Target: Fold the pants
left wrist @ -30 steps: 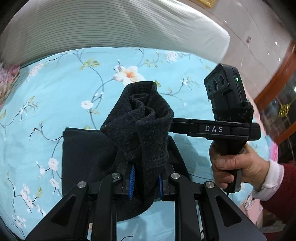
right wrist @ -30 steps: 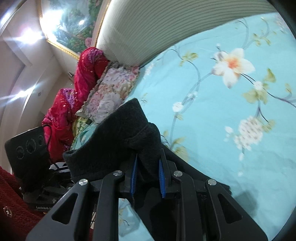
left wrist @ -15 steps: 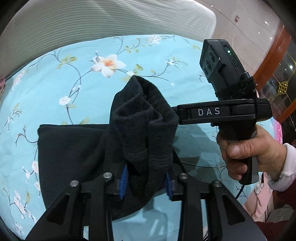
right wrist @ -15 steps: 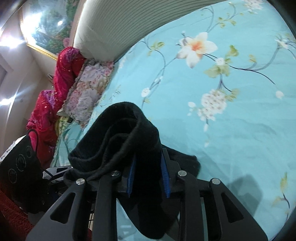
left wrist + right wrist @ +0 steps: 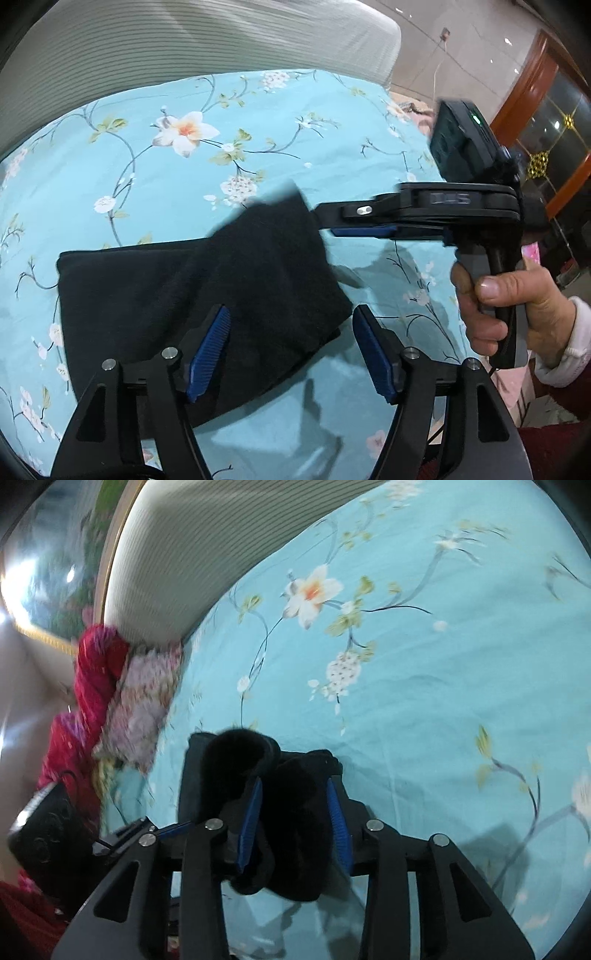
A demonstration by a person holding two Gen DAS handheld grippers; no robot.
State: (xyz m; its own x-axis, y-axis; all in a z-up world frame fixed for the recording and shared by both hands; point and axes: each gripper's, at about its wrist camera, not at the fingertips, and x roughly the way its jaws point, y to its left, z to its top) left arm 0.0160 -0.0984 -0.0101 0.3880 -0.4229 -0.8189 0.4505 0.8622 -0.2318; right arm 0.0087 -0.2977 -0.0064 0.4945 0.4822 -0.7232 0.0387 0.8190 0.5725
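Black pants (image 5: pixel 207 295) folded on flowered bed (image 5: pixel 155 184); left tool (image 5: pixel 291 350) opening, clear of cloth; right tool (image 5: pixel 293 812) opening, cloth bunched between.

A turquoise bedsheet (image 5: pixel 332 122) printed with white blossoms is covering the bed, and a ribbed, off-white padded headboard (image 5: pixel 184 40) is running along its far edge. Pale tiled wall (image 5: pixel 461 44) and a red-brown wooden frame with glass (image 5: pixel 546 122) are showing past the bed's far right corner. At the left edge, a crimson blanket (image 5: pixel 98 675) and floral pillow (image 5: pixel 142 701) are lying below a gilt-framed painting (image 5: pixel 55 572) that is catching bright glare.
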